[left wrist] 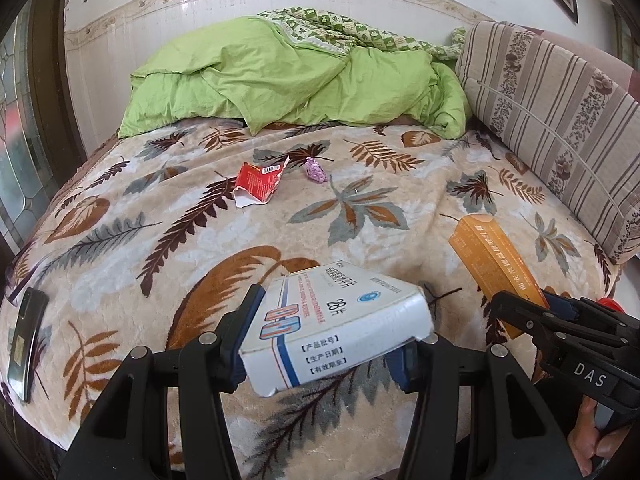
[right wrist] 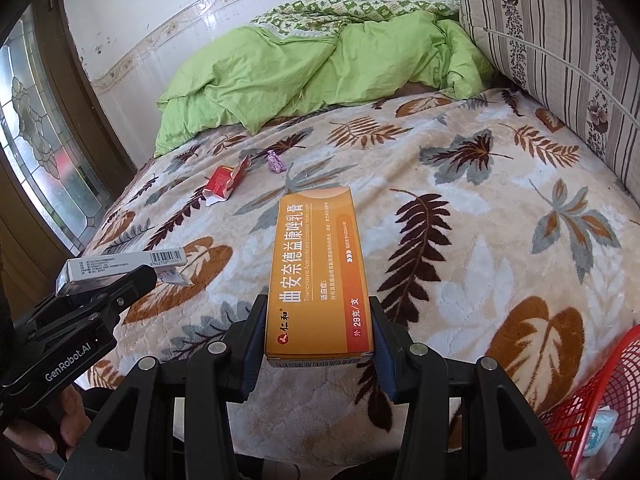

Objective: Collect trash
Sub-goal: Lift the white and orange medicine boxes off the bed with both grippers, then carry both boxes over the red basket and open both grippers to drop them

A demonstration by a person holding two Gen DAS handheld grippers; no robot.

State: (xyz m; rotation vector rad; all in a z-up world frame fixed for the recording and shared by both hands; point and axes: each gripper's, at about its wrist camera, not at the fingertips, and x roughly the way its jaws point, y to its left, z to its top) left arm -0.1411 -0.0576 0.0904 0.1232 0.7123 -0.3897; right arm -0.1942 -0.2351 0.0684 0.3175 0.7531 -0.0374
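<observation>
The right tool clamps an orange box above the leaf-patterned bed. The left tool grips a white box. A red basket sits lower right.

A bed under a cream blanket with a leaf pattern fills both views. At upper centre lies a rumpled green quilt, below it a torn red packet just beside a small purple wrapper. At the lower left edge lies a dark flat thing, perhaps a phone.

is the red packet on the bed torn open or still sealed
Torn open: the red packet lies on the blanket with a ragged edge and white inner flaps splayed out.
</observation>
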